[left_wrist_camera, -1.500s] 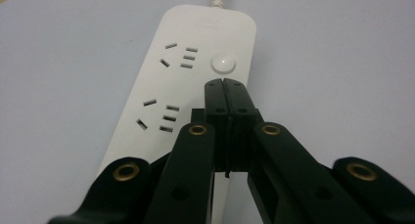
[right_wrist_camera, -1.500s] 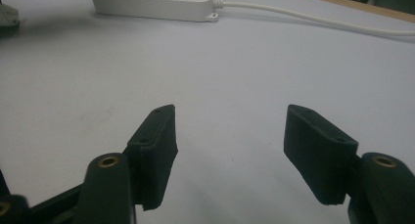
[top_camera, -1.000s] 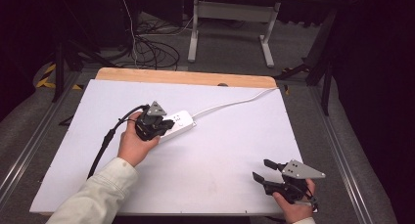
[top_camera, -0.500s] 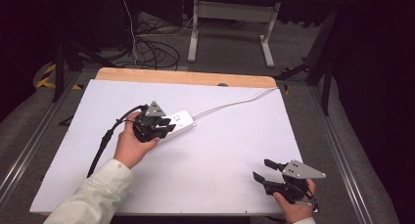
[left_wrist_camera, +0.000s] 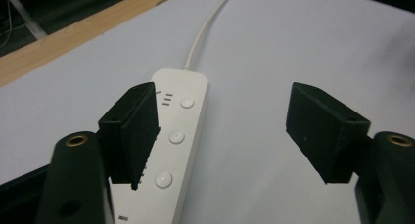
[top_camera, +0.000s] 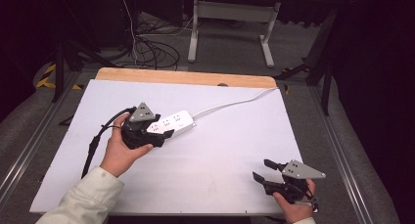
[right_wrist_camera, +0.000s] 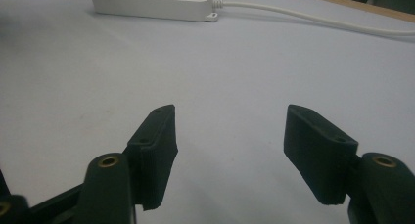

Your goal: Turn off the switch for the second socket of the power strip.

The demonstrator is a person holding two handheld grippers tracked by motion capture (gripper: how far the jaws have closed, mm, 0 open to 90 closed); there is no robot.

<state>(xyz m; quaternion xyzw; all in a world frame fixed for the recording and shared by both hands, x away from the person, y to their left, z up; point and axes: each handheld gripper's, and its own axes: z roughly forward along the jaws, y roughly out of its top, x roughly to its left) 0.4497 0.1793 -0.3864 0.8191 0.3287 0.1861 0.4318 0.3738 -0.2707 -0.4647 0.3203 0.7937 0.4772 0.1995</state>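
Observation:
A white power strip [top_camera: 177,120] lies on the white table [top_camera: 220,145], left of middle, and its white cord [top_camera: 235,104] runs off to the far right edge. My left gripper [top_camera: 165,132] hovers just over the strip's near end. Its jaws have just been opening and now stand wide, with nothing pressed between them. In the left gripper view the strip [left_wrist_camera: 178,136] with its round buttons lies below the left jaw of that gripper [left_wrist_camera: 222,121]. My right gripper [top_camera: 262,169] rests open near the front right edge, far from the strip [right_wrist_camera: 156,1], with bare table between the jaws [right_wrist_camera: 230,136].
A wooden strip [top_camera: 186,78] borders the table's far edge. The left gripper's black cable [top_camera: 93,145] trails down the table's left side. Beyond the table are loose floor cables [top_camera: 147,48] and a desk frame's legs [top_camera: 230,18].
The left gripper's jaws have spread apart, and the hand has drawn back slightly toward the person and lifted off the strip's near end. The right gripper has kept still.

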